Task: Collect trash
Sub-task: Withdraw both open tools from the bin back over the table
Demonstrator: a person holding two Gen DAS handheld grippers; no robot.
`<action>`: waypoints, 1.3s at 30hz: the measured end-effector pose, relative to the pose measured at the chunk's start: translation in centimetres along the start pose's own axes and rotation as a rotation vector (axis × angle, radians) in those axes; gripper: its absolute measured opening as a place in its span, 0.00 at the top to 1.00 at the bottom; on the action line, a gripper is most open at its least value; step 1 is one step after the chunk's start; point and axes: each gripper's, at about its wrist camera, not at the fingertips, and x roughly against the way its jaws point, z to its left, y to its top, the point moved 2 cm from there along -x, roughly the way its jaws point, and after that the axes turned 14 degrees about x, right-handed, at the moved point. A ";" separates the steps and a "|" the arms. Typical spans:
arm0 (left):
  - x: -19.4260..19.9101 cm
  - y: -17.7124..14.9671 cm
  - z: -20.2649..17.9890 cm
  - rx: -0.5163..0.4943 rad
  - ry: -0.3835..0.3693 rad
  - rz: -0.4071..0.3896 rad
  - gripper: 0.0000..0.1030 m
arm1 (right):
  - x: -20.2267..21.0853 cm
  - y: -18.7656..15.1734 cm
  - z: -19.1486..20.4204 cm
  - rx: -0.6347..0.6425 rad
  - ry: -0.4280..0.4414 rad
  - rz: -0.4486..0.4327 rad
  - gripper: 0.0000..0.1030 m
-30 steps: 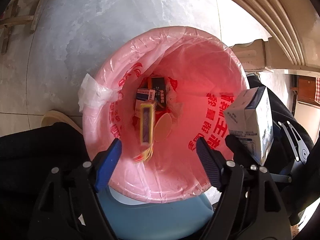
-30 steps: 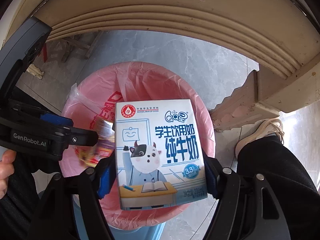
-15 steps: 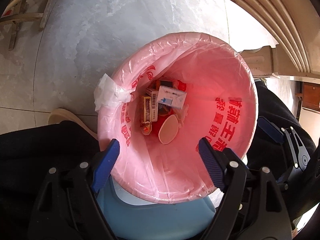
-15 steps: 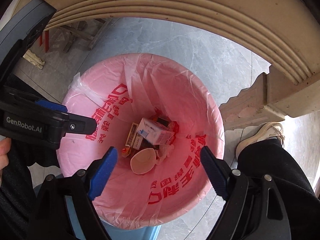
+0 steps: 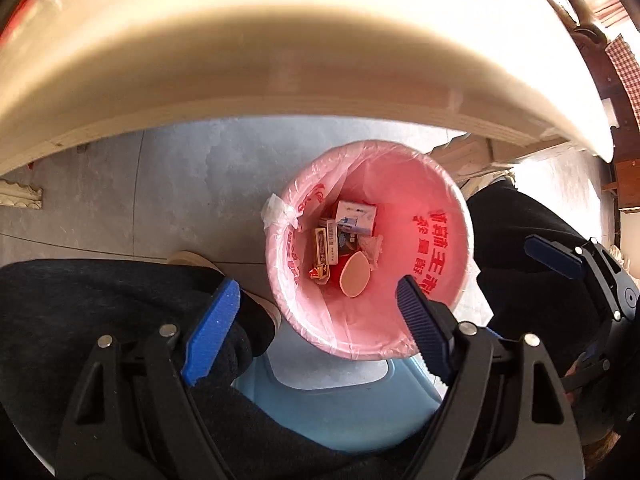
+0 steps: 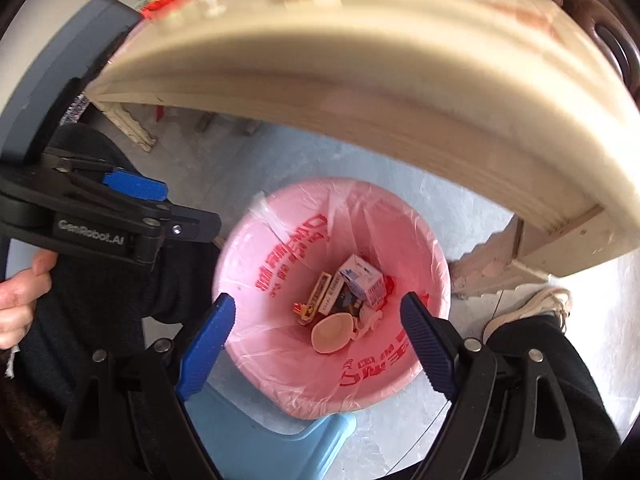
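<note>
Crinkly pink liner [image 5: 420, 184] sitting in round bin, boxy milk carton [image 5: 356, 218] lying inside at twelve o'clock of left tool [image 5: 312, 320], both tools, right tool [image 6: 316, 332] too, gaping wide, gripping nothing.

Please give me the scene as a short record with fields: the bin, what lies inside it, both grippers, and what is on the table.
bin: pink-lined trash bin on the floor, below the table edge
contents: milk carton, yellow pack, paper cup, crumpled tissue
left gripper: open, empty
right gripper: open, empty; jaws have just been opening
table top: several blurred items, not identifiable
stool: blue stool beside the bin
</note>
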 end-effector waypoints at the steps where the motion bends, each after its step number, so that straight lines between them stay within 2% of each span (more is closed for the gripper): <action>1: 1.7 0.4 -0.3 -0.006 0.000 -0.014 0.23 | 2.0 0.9 -0.2 0.018 0.006 -0.029 0.18; 4: 7.0 2.2 -1.5 -0.025 0.007 -0.070 0.23 | 8.2 4.4 -1.3 0.083 -0.001 -0.114 0.09; 8: 14.5 5.3 -3.6 -0.071 0.019 -0.178 0.23 | 15.8 9.7 -3.3 0.154 -0.031 -0.229 0.07; 10: 18.0 7.0 -4.7 -0.082 0.018 -0.223 0.18 | 18.7 12.3 -4.4 0.201 -0.052 -0.265 0.07; 16: 25.4 11.2 -7.5 -0.069 0.039 -0.321 0.18 | 24.7 19.0 -7.9 0.294 -0.048 -0.283 0.07; 18: 26.7 12.2 -8.5 -0.079 0.033 -0.317 0.16 | 25.9 20.6 -8.9 0.321 -0.054 -0.296 0.07; 21: 27.3 13.5 -9.4 -0.069 -0.003 -0.279 0.16 | 26.6 22.5 -10.4 0.357 -0.048 -0.293 0.07; 25: 26.7 14.5 -10.4 -0.064 0.006 -0.264 0.16 | 25.5 24.3 -12.5 0.392 -0.040 -0.258 0.07; 39: 18.0 18.7 -10.0 -0.009 0.032 -0.110 0.16 | 14.9 27.6 -17.2 0.422 0.001 -0.094 0.07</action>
